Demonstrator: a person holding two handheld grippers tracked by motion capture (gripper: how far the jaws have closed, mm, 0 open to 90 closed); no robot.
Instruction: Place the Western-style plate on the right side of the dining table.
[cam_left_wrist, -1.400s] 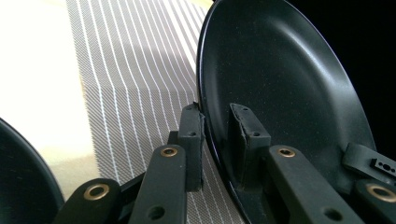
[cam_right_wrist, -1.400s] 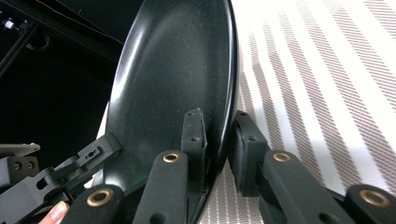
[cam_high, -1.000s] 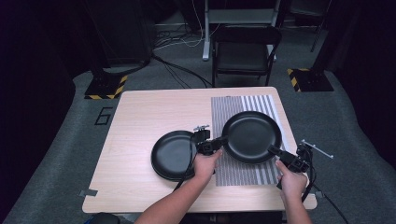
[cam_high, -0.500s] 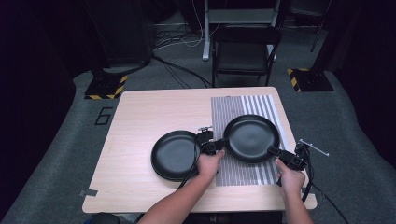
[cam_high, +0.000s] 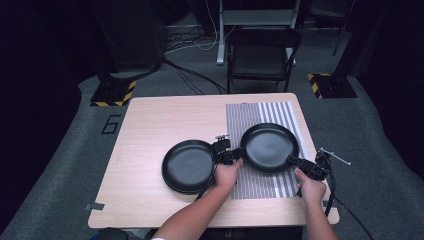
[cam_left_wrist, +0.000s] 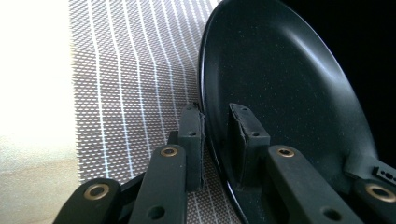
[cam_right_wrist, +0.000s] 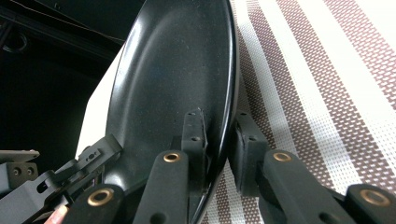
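Change: since the earlier frames the right-hand pan (cam_high: 270, 147) has shifted slightly toward the person and nearer the left-hand pan (cam_high: 189, 165).
Left gripper (cam_high: 231, 155): jaws narrow, clamped across the right-hand pan's near-left rim, one jaw inside the pan, one outside (left gripper view (cam_left_wrist: 215, 140)).
Right gripper (cam_high: 303, 165): jaws narrow, pinching the same pan's rim on its right side (right gripper view (cam_right_wrist: 219, 140)).
Right-hand pan: black, held over the striped mat (cam_high: 260, 114); whether it touches the mat cannot be told.
Left-hand pan: black, flat on the wooden table (cam_high: 150, 130), just beside the held pan.
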